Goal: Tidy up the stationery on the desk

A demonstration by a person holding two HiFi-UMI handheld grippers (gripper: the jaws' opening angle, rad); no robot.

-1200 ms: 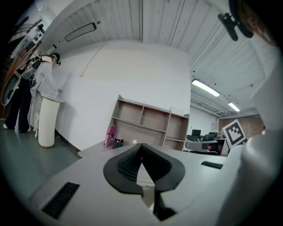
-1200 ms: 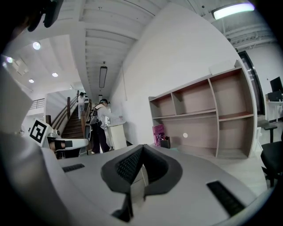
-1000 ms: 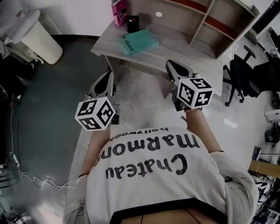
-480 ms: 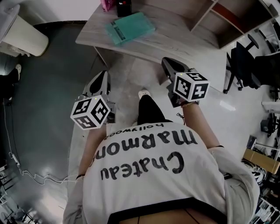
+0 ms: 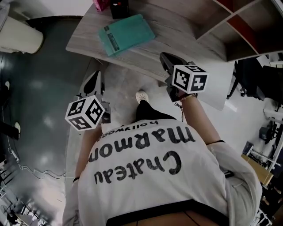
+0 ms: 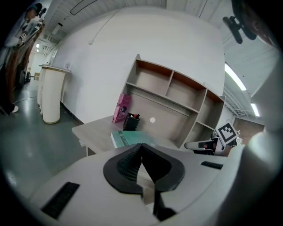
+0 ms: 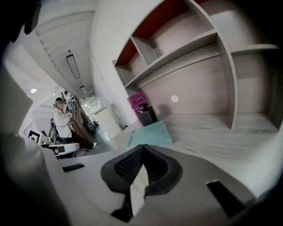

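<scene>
A teal notebook (image 5: 126,34) lies flat near the front edge of the wooden desk (image 5: 177,31). Behind it stand a black pen holder (image 5: 119,8) and a pink box (image 5: 101,4). My left gripper (image 5: 93,78) hangs shut and empty over the floor, short of the desk's front left edge. My right gripper (image 5: 165,58) is shut and empty too, its tip at the desk's front edge, right of the notebook. The left gripper view shows the notebook (image 6: 132,137) just past the shut left gripper (image 6: 141,145). Beyond the shut right gripper (image 7: 142,146), the right gripper view shows the notebook (image 7: 148,134).
An open shelf unit (image 5: 239,26) stands on the desk's back right. A white cylindrical bin (image 5: 20,37) stands on the floor to the left. Black office chairs (image 5: 252,75) are at the right. A person (image 7: 66,123) stands far off in the room.
Both grippers have gone forward and down towards the desk, still shut. The desk and the notebook have come nearer in the head view.
</scene>
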